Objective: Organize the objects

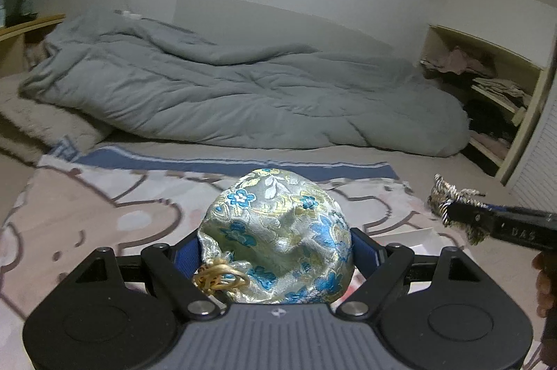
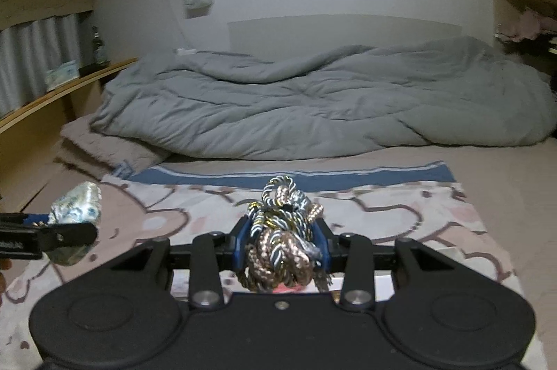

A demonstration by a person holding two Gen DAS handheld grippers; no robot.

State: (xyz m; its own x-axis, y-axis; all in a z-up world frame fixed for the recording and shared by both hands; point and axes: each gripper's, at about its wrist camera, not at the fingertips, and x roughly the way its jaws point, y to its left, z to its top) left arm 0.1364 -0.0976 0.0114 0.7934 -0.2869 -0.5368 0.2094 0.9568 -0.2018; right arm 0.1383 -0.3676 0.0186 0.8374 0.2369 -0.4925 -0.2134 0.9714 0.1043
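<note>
— Meanwhile, on the bed: what does each tool carry?

— At lower centre of the left wrist view, the left gripper is clamped around a brocade drawstring pouch, blue flowers on silver, its gold cord bunched at the lower left. At lower centre of the right wrist view, the right gripper is closed on a bundle of braided cords. Both hang above a cartoon-print blanket, with a grey duvet across the middle of the frame.

— How will they handle?

— Both look soft and light. The pouch's satin is probably slippery and yields under pressure, so gripping across its full belly seems safest. The cord bundle could shed loops; a hold at its knotted core, as now, looks best. A white box edge shows at lower right, contents unclear.
</note>
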